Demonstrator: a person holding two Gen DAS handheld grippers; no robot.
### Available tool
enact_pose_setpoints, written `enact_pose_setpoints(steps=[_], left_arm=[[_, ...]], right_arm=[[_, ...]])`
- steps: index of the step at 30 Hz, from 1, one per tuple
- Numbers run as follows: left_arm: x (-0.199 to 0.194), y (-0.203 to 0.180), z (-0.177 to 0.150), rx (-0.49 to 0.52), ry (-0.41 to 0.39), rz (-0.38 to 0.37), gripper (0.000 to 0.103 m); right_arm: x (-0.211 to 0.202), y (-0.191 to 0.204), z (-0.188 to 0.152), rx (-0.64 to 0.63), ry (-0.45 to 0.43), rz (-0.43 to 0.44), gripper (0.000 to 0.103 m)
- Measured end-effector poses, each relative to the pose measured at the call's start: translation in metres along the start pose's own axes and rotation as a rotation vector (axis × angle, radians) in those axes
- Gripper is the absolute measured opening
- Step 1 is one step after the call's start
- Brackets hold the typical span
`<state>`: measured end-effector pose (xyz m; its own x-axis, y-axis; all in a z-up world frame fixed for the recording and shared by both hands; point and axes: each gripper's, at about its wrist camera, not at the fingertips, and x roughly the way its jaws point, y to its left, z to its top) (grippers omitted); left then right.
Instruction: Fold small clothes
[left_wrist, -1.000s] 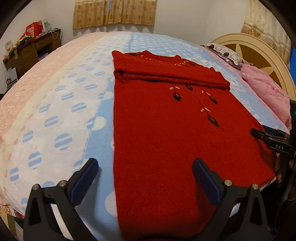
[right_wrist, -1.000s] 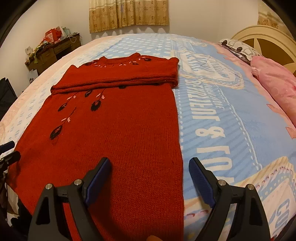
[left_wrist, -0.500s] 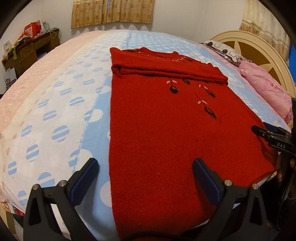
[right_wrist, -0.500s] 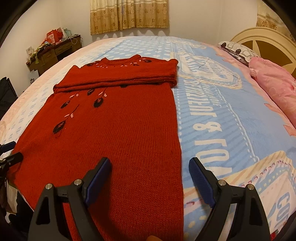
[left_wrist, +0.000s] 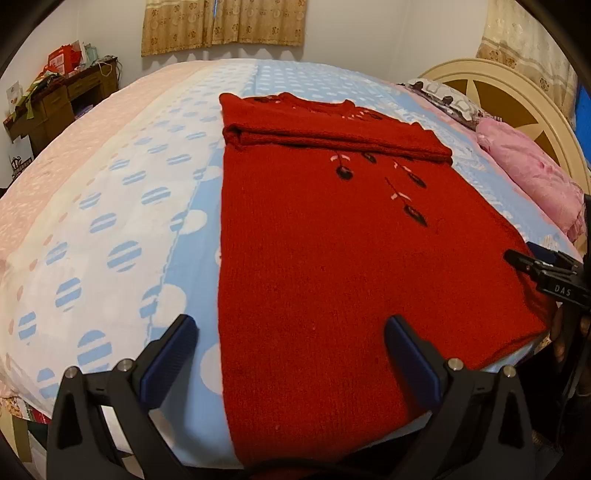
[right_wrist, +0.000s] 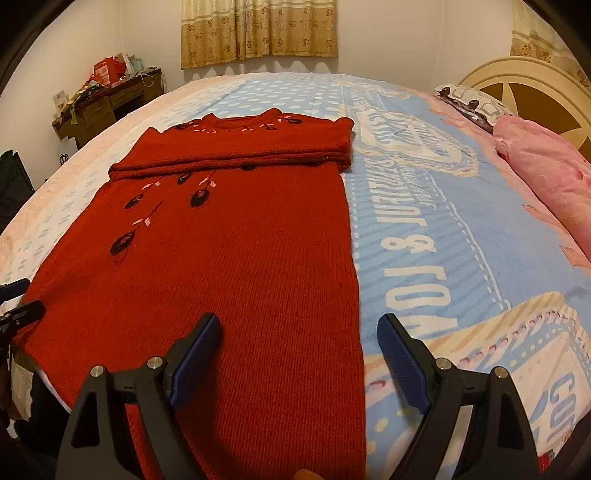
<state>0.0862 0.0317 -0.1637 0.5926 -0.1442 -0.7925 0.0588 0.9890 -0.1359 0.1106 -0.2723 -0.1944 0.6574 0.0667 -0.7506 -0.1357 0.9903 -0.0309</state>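
Note:
A red knitted sweater (left_wrist: 332, 258) (right_wrist: 229, 273) with dark embroidered flowers lies flat on the bed. Its sleeves are folded across the chest into a thick band at the far end. My left gripper (left_wrist: 291, 339) hangs open above the sweater's near left edge, nothing between its blue pads. Over the near right edge my right gripper (right_wrist: 299, 336) stands wide open too, one pad over the knit and the other over the blanket. The right gripper's tip (left_wrist: 532, 262) pokes into the left wrist view at the right border. The hem droops over the bed's near edge.
The bedspread (left_wrist: 110, 221) (right_wrist: 443, 229) is blue, white and pink with dots and lettering. Pink pillows (left_wrist: 532, 184) (right_wrist: 546, 173) lie by a cream headboard (left_wrist: 517, 96) on the right. A cluttered wooden desk (left_wrist: 55, 107) stands at the far left, under curtains (right_wrist: 258, 29).
Both views have slid slightly back and up, so the sweater sits a little farther away in the picture. Both grippers stayed open and nothing was grasped.

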Motion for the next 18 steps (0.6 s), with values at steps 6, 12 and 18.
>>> enact_pose_setpoints(steps=[6,12,18], left_arm=[[-0.006,-0.004,-0.009,0.026,-0.001,0.012,0.103],[-0.015,-0.005,-0.019,0.036,0.001,0.004,0.103],[-0.024,0.004,-0.027,-0.006,0.001,-0.048,0.103]], right_arm=[[-0.011,-0.002,-0.008,-0.010,0.020,0.022,0.087],[-0.026,-0.003,-0.019,-0.008,0.041,0.032,0.087],[-0.041,-0.008,-0.030,0.011,0.045,0.075,0.087]])
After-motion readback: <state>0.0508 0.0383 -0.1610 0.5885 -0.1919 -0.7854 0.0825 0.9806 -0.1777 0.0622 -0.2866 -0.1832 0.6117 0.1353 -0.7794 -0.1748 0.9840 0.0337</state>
